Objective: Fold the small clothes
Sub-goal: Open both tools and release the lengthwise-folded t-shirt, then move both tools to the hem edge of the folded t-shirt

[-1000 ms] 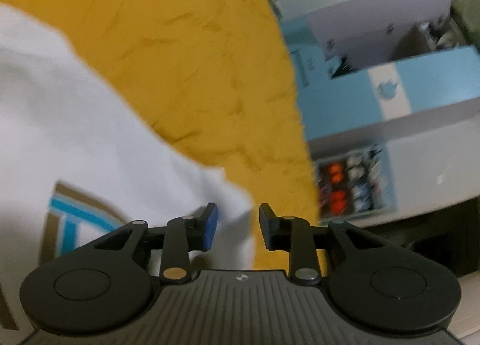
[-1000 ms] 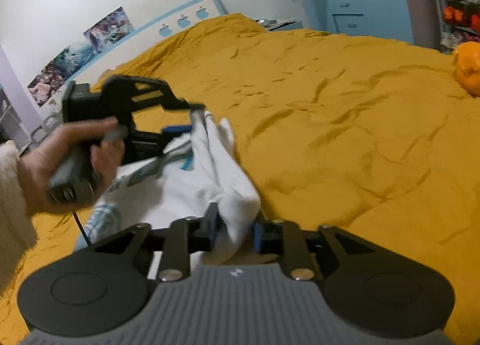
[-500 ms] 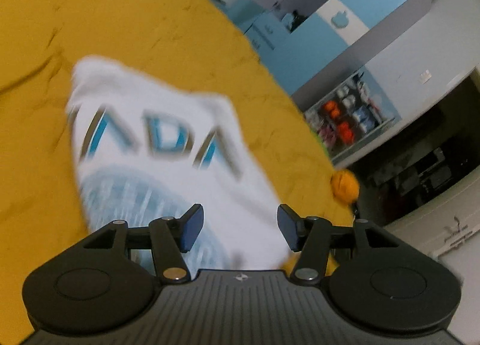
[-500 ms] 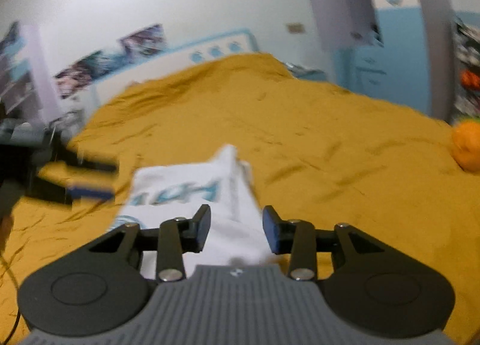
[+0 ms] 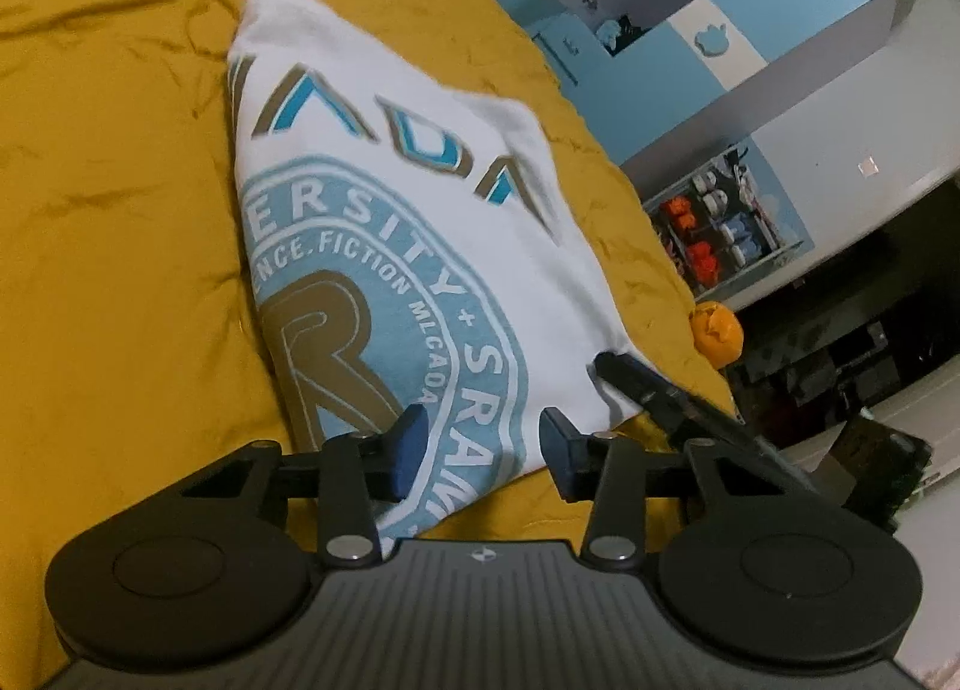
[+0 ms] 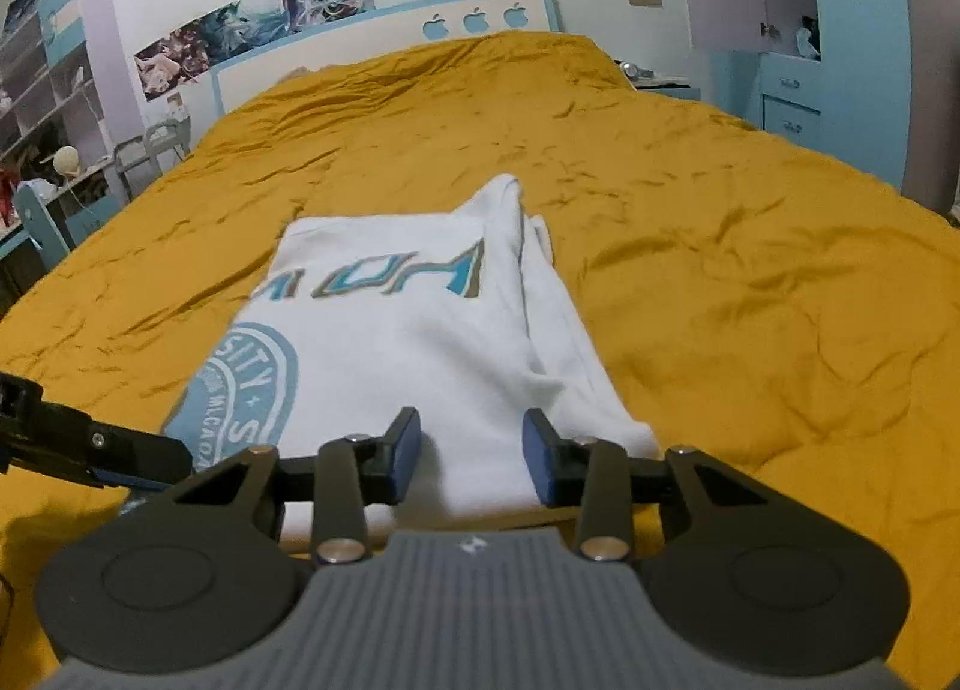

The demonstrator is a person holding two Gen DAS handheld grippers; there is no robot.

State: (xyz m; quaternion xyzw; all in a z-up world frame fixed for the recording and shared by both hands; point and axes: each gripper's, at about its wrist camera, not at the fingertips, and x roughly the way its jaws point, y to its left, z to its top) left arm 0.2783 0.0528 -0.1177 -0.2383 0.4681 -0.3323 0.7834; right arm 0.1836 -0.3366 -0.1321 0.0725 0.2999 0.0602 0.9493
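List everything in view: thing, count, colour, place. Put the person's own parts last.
T-shirt: one, white with blue-and-tan print, folded flat on the bedspread.
Bedspread: one, mustard yellow, covering the bed.
Orange object: one, at the bed's edge; identity unclear.
Headboard: one, white with blue trim, far end.
Wardrobe: one, blue and white, beside the bed.
Posters: several, on the wall.
Left claw: open, over the shirt's near edge.
Right claw: open, over the shirt's near edge.

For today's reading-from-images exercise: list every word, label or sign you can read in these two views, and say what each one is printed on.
"ERSITY" (start hidden): round blue seal on the white T-shirt.
"NCE.FICTION": inner ring of the seal.
"MLCAOA": inner ring, blurred, uncertain.
"+ SRA", rest hidden by the left gripper fingers.
"ADA": large blue-and-gold letters, cut by folds, uncertain.
Large gold "R": seal centre.
Apple shapes, no words: headboard.
Wall posters: unreadable.
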